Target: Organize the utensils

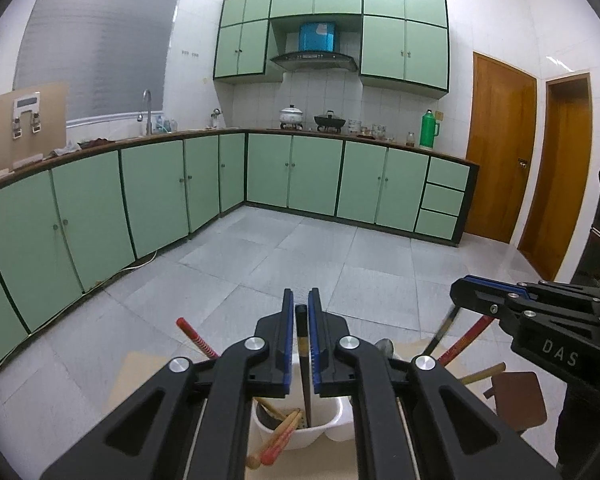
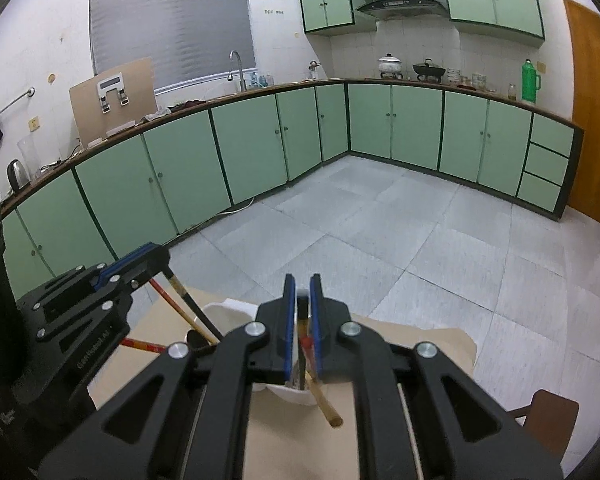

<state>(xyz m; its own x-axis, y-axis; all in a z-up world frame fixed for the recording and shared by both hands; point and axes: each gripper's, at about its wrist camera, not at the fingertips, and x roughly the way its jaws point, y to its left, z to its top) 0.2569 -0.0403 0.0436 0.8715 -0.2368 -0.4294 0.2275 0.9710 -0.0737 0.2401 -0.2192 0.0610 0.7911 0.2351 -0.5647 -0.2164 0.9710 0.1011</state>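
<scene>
My left gripper (image 1: pixel 301 312) is shut on a dark chopstick (image 1: pixel 305 372) that stands down into a white utensil holder (image 1: pixel 296 428); it also shows in the right wrist view (image 2: pixel 140 260). Wooden and red chopsticks (image 1: pixel 280 436) lean in the holder. My right gripper (image 2: pixel 302 300) is shut on a dark utensil handle (image 2: pixel 301 304) above the white holder (image 2: pixel 228 312); a bamboo chopstick (image 2: pixel 324 404) crosses below it. The right gripper also shows in the left wrist view (image 1: pixel 460 290).
The holder sits on a tan table (image 2: pixel 420 348) with a brown chair (image 2: pixel 548 416) at the right. Beyond lie a grey tiled floor (image 1: pixel 300 256) and green kitchen cabinets (image 1: pixel 292 176). A red chopstick (image 1: pixel 196 338) sticks out left.
</scene>
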